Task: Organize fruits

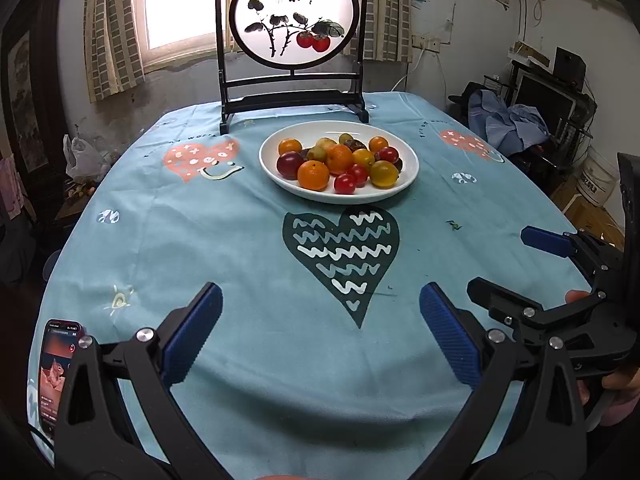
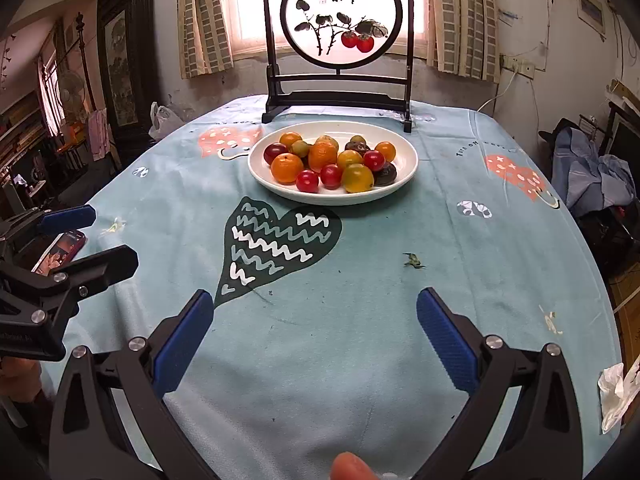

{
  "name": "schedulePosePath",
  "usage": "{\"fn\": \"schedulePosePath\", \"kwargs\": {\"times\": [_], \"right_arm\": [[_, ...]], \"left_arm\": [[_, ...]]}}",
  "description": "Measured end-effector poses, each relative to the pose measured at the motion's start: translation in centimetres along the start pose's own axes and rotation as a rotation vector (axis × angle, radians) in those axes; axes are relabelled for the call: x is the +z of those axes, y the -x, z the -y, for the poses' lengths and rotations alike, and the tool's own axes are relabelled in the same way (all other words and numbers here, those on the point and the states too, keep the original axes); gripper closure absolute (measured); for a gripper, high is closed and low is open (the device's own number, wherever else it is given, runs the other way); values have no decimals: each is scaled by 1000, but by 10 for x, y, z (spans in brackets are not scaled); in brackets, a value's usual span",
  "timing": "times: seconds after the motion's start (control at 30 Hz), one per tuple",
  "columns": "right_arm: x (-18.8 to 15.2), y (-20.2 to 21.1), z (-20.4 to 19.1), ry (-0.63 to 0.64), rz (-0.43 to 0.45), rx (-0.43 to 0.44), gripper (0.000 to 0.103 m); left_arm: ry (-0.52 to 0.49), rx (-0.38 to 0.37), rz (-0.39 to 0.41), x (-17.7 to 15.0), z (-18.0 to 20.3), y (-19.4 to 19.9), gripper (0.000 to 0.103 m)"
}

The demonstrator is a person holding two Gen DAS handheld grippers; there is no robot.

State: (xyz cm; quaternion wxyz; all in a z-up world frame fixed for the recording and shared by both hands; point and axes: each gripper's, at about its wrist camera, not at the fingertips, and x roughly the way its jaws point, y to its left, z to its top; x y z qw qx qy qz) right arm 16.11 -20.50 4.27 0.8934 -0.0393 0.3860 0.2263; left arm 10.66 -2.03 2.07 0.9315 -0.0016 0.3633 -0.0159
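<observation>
A white plate stands at the far middle of the blue tablecloth. It holds several small fruits: oranges, red tomatoes, yellow ones and dark purple ones. My left gripper is open and empty, low over the near part of the table. My right gripper is open and empty too, beside it on the right. Each gripper shows in the other's view, the right one and the left one.
A dark wooden stand with a round painted screen stands behind the plate. A phone lies at the near left edge. A small green stem lies right of centre. A crumpled tissue sits at the near right edge.
</observation>
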Motion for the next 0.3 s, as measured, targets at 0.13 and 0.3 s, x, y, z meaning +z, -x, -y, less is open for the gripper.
{"fn": "schedulePosePath", "kwargs": {"times": [0.13,0.3], "right_arm": [[0,0,1,1,1,-2,1],[0,1,2,-2,1,-6,1]], "left_arm": [[0,9,0,1,0,-1,2],[0,16,-3,4,0,-3,2]]}}
